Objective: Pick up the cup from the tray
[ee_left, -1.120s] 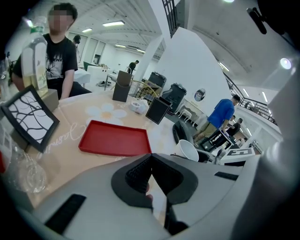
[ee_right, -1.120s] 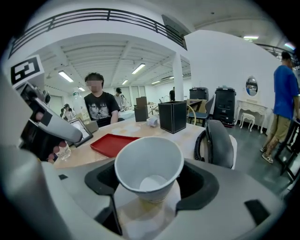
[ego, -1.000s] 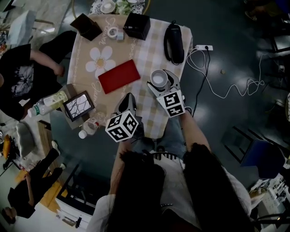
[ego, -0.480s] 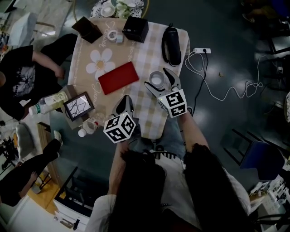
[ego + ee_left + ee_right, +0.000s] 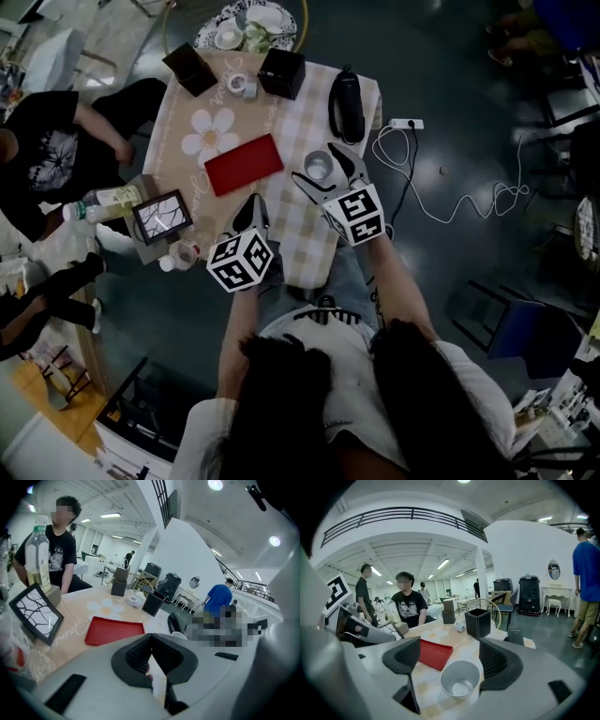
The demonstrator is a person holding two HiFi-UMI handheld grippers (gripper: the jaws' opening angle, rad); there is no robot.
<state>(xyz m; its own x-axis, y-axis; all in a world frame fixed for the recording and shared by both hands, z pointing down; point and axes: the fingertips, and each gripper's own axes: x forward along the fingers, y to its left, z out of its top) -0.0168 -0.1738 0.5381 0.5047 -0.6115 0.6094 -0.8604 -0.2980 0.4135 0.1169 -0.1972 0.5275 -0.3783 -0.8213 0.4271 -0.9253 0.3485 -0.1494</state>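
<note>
White cup (image 5: 319, 167) stands between right gripper's (image 5: 447, 654) loose jaws, just opened; tray (image 5: 244, 163) at nine o'clock. Left gripper view alone shows left gripper (image 5: 150, 641) clenched.

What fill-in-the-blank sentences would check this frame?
The white paper cup stands ___ on the checked tablecloth. The cup is ___ the flat red rectangular tray, not on it. On the left tool, the jaws stand ___.
Missing words: upright; beside; shut.
</note>
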